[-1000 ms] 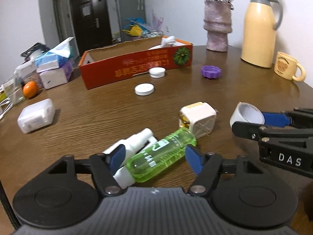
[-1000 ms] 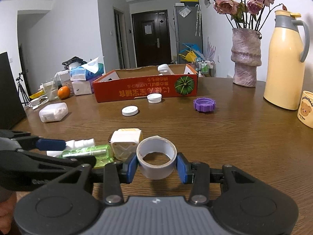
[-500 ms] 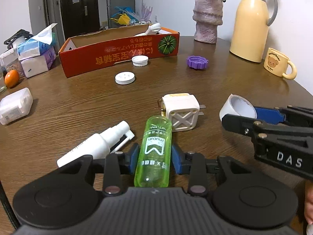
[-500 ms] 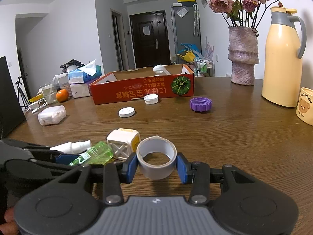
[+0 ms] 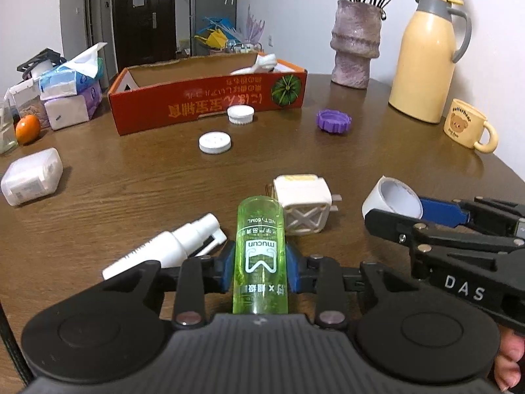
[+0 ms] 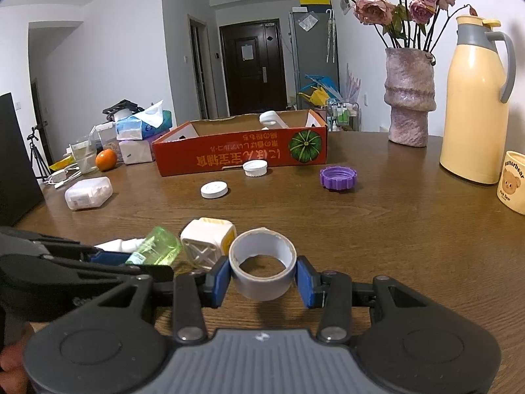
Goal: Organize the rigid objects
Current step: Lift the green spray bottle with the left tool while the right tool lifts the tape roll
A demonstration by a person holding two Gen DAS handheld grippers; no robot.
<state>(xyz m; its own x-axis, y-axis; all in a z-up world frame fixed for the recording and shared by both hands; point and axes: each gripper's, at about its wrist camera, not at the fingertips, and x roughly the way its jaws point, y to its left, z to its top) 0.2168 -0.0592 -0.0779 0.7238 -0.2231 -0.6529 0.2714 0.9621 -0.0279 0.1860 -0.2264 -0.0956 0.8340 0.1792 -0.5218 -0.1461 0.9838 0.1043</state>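
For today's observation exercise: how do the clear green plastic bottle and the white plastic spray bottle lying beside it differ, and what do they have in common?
The clear green plastic bottle is see-through; the white plastic spray bottle is opaque. The green bottle is clamped between the left tool's blue pads; the white bottle lies free on the brown wooden table. The green bottle has a plain rounded end; the white bottle ends in a spray nozzle. Both are small, slim plastic bottles.

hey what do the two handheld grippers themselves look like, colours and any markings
Both grippers are matte black plastic with blue pads on their fingers, silver pivot screws and a ribbed grey body between two round black discs. The right gripper carries white "DAS" lettering on its side. No sleeves or cables show.
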